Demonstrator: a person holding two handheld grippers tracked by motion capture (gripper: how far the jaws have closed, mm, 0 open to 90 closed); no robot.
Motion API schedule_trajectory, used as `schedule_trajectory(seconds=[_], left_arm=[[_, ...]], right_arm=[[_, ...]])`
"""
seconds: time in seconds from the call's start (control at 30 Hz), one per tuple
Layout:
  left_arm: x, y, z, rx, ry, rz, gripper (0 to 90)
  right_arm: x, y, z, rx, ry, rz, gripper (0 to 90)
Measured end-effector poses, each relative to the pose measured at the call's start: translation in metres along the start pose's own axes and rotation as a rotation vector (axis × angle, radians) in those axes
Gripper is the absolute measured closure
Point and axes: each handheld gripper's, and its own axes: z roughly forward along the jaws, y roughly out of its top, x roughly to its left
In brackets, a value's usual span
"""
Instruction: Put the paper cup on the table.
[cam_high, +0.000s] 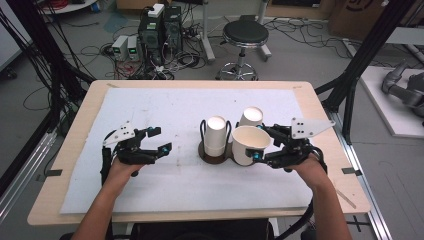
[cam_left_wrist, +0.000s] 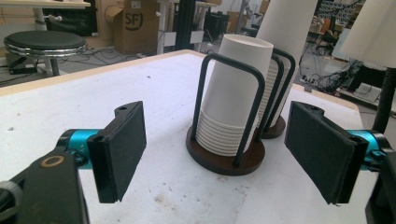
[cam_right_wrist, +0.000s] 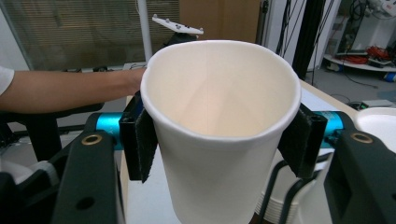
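Observation:
On the white mat (cam_high: 150, 107) stands a dark round base (cam_high: 210, 158) with black wire hoops holding an upside-down stack of white paper cups (cam_high: 216, 134). A second stack (cam_high: 251, 116) stands just behind it to the right. My right gripper (cam_high: 256, 142) is shut on a single white paper cup (cam_high: 247, 145), held mouth-up and tilted just right of the holder. In the right gripper view the pads (cam_right_wrist: 140, 140) press on both sides of the cup (cam_right_wrist: 219, 130). My left gripper (cam_high: 161, 139) hangs open left of the holder, with nothing between its jaws and the cup stack (cam_left_wrist: 231, 98) ahead of it.
Beyond the far table edge, a black stool (cam_high: 245, 35) and computer boxes (cam_high: 160, 30) with cables sit on the floor. Black frame posts (cam_high: 357, 70) rise at the table's right side. The mat's left half (cam_high: 90, 165) is bare.

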Motion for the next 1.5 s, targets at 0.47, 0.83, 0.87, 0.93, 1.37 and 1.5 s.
schedule_trajectory(seconds=[0.47, 0.83, 0.87, 0.93, 1.37, 1.5], left_arm=[[0.000, 0.000, 0.000, -0.004, 0.006, 0.002, 20.7], [0.001, 0.000, 0.000, -0.005, 0.009, 0.000, 20.7], [0.001, 0.000, -0.001, -0.006, 0.010, 0.000, 20.7], [0.001, 0.000, -0.001, -0.006, 0.011, 0.003, 20.7], [0.002, 0.000, -0.001, -0.010, 0.019, 0.014, 20.7], [0.002, 0.000, -0.001, -0.008, 0.022, 0.017, 20.7]], right_arm=[[-0.007, 0.002, -0.050, -0.046, -0.111, 0.002, 38.0], [-0.017, -0.007, -0.080, -0.073, -0.259, 0.042, 38.1], [-0.018, -0.008, -0.082, -0.075, -0.279, 0.045, 38.1], [-0.020, -0.011, -0.086, -0.077, -0.317, 0.056, 38.0], [-0.043, -0.043, -0.084, -0.068, -0.619, 0.152, 38.1], [-0.048, -0.053, -0.082, -0.071, -0.695, 0.189, 38.1]])
